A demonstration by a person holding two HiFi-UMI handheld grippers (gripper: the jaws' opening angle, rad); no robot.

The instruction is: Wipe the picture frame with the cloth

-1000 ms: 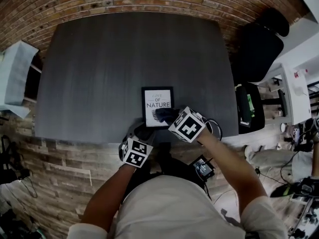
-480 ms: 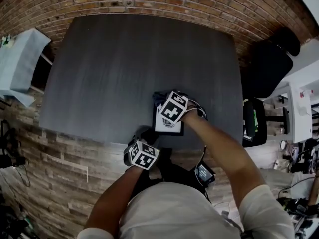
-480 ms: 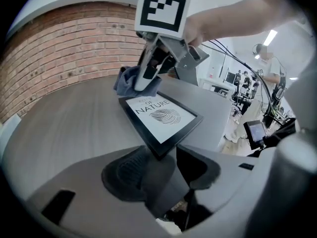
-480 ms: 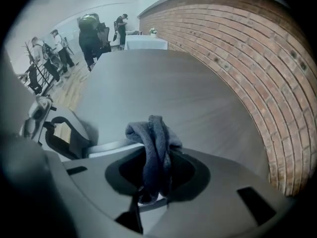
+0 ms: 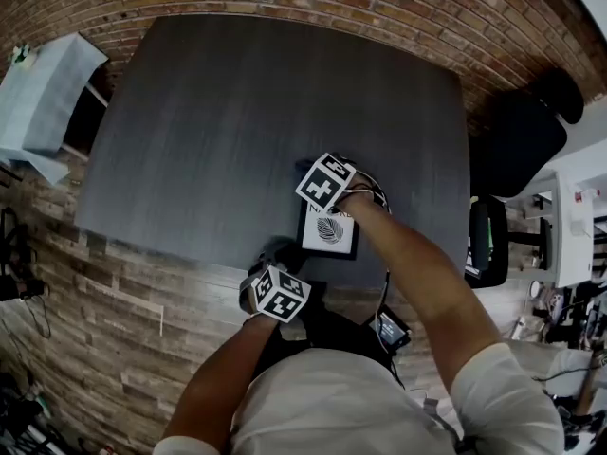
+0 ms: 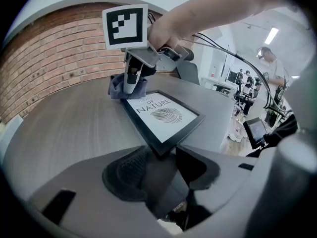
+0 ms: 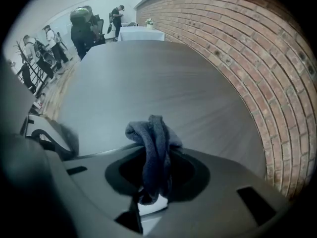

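Note:
A black picture frame [image 5: 329,232] with a white leaf print lies flat near the front edge of the dark table [image 5: 237,112]. My left gripper [image 5: 286,262] is shut on the frame's near corner [image 6: 161,148]. In the left gripper view the print [image 6: 161,115] reads "NATURE". My right gripper [image 5: 321,190] sits over the frame's far end, its jaws hidden beneath its marker cube in the head view. It is shut on a dark blue cloth [image 7: 153,143], which bunches out past the jaws. Seen from the left gripper view, the cloth [image 6: 118,88] presses on the frame's far corner under the right gripper [image 6: 131,86].
A black office chair [image 5: 517,131] stands off the table's right side. A white-covered table [image 5: 43,102] is at the far left. A brick wall [image 7: 237,58] runs along the table's far side. A small screen [image 5: 391,328] hangs near my waist. People stand in the background.
My right gripper has carried the cloth from the frame's near part up to its far end. The left gripper has kept hold of the near corner.

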